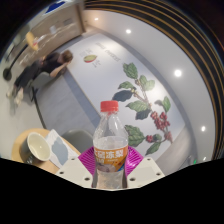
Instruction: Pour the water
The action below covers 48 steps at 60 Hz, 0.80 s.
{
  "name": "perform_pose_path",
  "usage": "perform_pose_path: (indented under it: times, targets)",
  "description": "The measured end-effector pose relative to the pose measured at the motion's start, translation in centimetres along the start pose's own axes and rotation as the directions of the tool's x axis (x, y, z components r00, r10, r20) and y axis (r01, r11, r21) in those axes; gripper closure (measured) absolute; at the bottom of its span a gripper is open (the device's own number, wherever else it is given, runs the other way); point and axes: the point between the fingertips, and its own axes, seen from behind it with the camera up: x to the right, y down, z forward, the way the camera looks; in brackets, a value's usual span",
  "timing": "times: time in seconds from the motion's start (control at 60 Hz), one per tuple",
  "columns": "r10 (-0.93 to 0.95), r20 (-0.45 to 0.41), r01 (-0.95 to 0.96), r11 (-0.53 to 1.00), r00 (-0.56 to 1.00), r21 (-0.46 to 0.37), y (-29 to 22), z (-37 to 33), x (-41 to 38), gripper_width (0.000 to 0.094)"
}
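Upright, red-capped water bottle (110, 140), label unreadable, pinched between hand-held gripper (111, 172) fingers, bowl (37, 149) nearby.

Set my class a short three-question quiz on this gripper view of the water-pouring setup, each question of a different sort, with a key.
1. True or false: the bottle wears a blue cap.
2. Where is the bottle relative to the gripper?
A. between its fingers
B. far beyond them
C. lying flat beside them
3. Fill in: the cup sits on the ____ beside the bottle.

Key: 1 false, the cap is red. 2 A. 3 table.
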Motion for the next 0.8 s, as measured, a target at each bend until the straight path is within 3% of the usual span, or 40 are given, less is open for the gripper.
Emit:
perform_pose_path:
  times: [0.083, 0.167, 0.283, 0.317, 0.333, 0.367, 0.383, 0.617, 0.717, 0.8]
  targets:
    - [0.532, 0.069, -0.533, 0.846, 0.844, -0.008, 0.4, -0.8, -4.0, 0.0599]
    - [0.759, 0.098, -0.758, 0.65, 0.644, -0.057, 2.5, -1.4, -6.7, 0.0599]
    - [0.8, 0.117, -0.794, 0.599, 0.589, -0.099, 4.9, -2.8, -7.2, 0.0598]
    - [0.802, 0.116, -0.798, 0.596, 0.586, -0.088, 4.8, -1.7, -10.7, 0.0599]
    - [0.797, 0.126, -0.791, 0.603, 0.591, -0.102, 5.7, -2.3, -8.1, 0.0599]
    - [0.8, 0.115, -0.795, 0.599, 0.589, -0.098, 5.8, -1.7, -10.6, 0.0598]
    - [0.801, 0.122, -0.794, 0.598, 0.587, -0.109, 6.6, -2.4, -8.1, 0.0598]
    - [0.826, 0.127, -0.822, 0.562, 0.549, -0.096, 7.9, -2.7, -8.8, 0.0596]
    - [0.815, 0.126, -0.808, 0.578, 0.565, -0.115, 7.5, -2.3, -9.2, 0.0563]
    - [0.81, 0.12, -0.798, 0.587, 0.574, -0.14, 6.6, -2.4, -9.7, 0.0443]
